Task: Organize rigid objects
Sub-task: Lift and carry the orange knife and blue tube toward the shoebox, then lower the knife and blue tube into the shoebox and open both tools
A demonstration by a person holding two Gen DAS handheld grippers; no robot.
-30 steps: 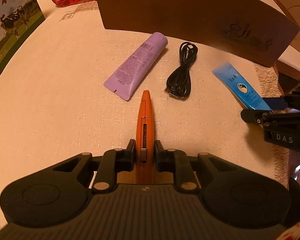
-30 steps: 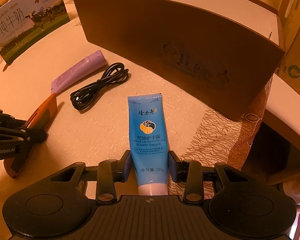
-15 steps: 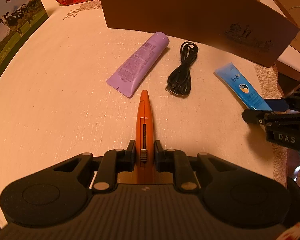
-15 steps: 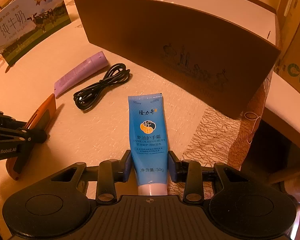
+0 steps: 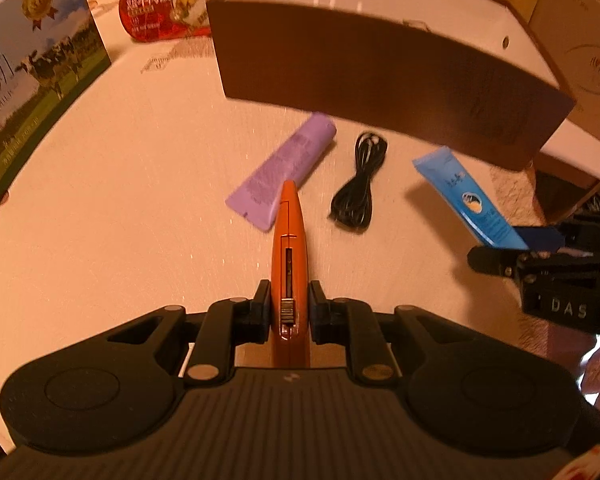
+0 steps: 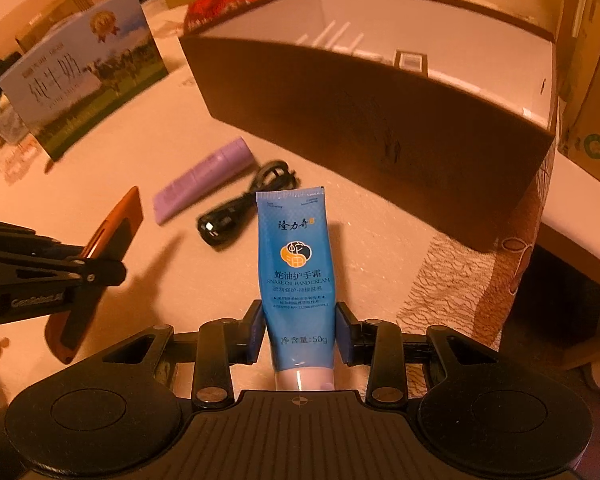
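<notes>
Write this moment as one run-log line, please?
left tongs: shut on orange utility knife | right tongs: shut on blue tube | both off table | purple tube, black cable: on table

Both grippers are black plastic with ribbed tops, round bumps and silver screws. The left gripper (image 5: 288,312) has black pads; the right gripper (image 6: 299,330) has blue pads and white "DAS" letters.

Left wrist view looks from behind its own gripper, steeply down and forward over the table (image 5: 100,240), close above it; right wrist view looks likewise from the right side, toward the brown box (image 6: 380,128); both views share the purple tube (image 5: 284,168), the black cable (image 5: 360,188), the box and the milk carton (image 6: 84,76); each shows the other gripper at its edge.
</notes>
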